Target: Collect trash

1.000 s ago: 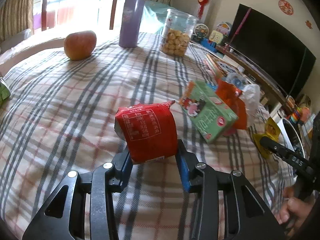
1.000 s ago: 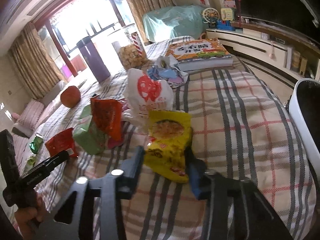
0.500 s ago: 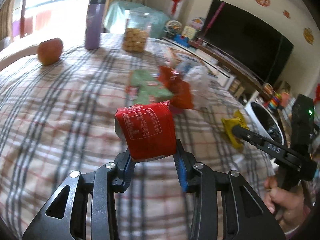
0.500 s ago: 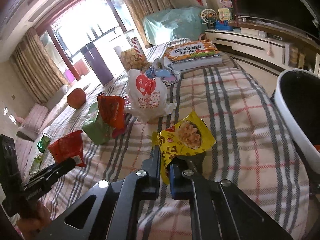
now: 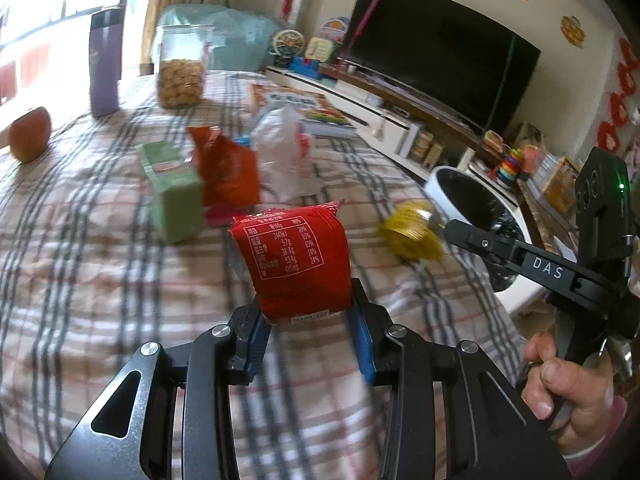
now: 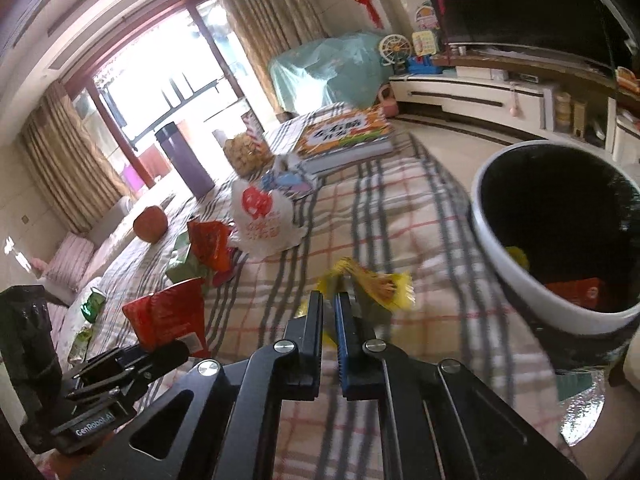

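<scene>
Trash is spread over a plaid-covered surface (image 5: 80, 280): a green carton (image 5: 172, 192), an orange wrapper (image 5: 228, 168) leaning against it, and a white plastic bag (image 5: 284, 152) just behind. The left gripper (image 5: 308, 316) has its jaws partly open and pressed on both sides of a red snack packet (image 5: 296, 260), lifted clear of the cloth. The right gripper (image 6: 329, 312) has its jaws squeezed nearly together on a crumpled yellow wrapper (image 6: 380, 284), blurred, near the white bin (image 6: 520, 280) with its black liner beside the surface. Inside the bin lie a red scrap and a yellow one. An apple (image 5: 30, 134), a purple flask (image 5: 105, 64), a cookie jar (image 5: 182, 68) and a book (image 6: 344, 136) stand farther back.
</scene>
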The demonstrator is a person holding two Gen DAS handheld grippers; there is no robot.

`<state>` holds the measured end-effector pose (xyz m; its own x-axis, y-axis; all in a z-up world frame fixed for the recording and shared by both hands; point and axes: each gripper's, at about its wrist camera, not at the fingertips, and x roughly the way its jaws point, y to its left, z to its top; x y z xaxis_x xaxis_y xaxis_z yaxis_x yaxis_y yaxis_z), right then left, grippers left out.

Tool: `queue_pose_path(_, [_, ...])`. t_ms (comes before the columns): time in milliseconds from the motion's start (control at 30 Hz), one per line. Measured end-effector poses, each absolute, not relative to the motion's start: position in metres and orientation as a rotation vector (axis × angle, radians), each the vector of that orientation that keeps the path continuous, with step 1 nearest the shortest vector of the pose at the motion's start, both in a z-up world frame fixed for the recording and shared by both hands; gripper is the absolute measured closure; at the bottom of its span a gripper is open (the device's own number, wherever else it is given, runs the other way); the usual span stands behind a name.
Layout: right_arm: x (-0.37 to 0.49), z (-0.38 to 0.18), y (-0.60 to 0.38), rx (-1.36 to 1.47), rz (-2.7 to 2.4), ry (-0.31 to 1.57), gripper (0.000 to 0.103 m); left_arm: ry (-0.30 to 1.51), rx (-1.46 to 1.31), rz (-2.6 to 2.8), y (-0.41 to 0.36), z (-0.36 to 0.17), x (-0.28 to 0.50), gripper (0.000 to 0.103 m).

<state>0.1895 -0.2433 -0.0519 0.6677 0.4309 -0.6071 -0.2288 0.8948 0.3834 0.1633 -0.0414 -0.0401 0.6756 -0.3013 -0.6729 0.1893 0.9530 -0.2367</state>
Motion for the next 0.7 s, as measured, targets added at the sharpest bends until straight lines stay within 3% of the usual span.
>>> queue_pose_path(200, [0.185, -0.048, -0.265, 0.303, 0.344, 0.738, 0.097, 0.775, -0.123, -0.324, -0.067, -0.035, 0.166, 0.068])
queue_pose_path(300, [0.188, -0.053, -0.273, 0.361, 0.371, 0.765, 0.087, 0.775, -0.116, -0.326, -0.069, -0.034, 0.166, 0.068])
queue_pose_path(333, [0.189, -0.055, -0.275, 0.366, 0.361, 0.769, 0.079, 0.775, -0.112, -0.322, -0.068, -0.035, 0.166, 0.068])
queue_pose_path(400, [0.192, -0.059, -0.274, 0.369, 0.359, 0.775, 0.025, 0.779, -0.107, -0.312, -0.066, -0.036, 0.165, 0.068])
queue_pose_path(433, [0.193, -0.060, -0.273, 0.373, 0.364, 0.771, 0.018, 0.784, -0.110, -0.307, -0.064, -0.038, 0.166, 0.068])
queue_pose_path(700, [0.214, -0.072, -0.242, 0.287, 0.379, 0.782, 0.016, 0.807, -0.129, -0.265, -0.046, -0.046, 0.169, 0.068])
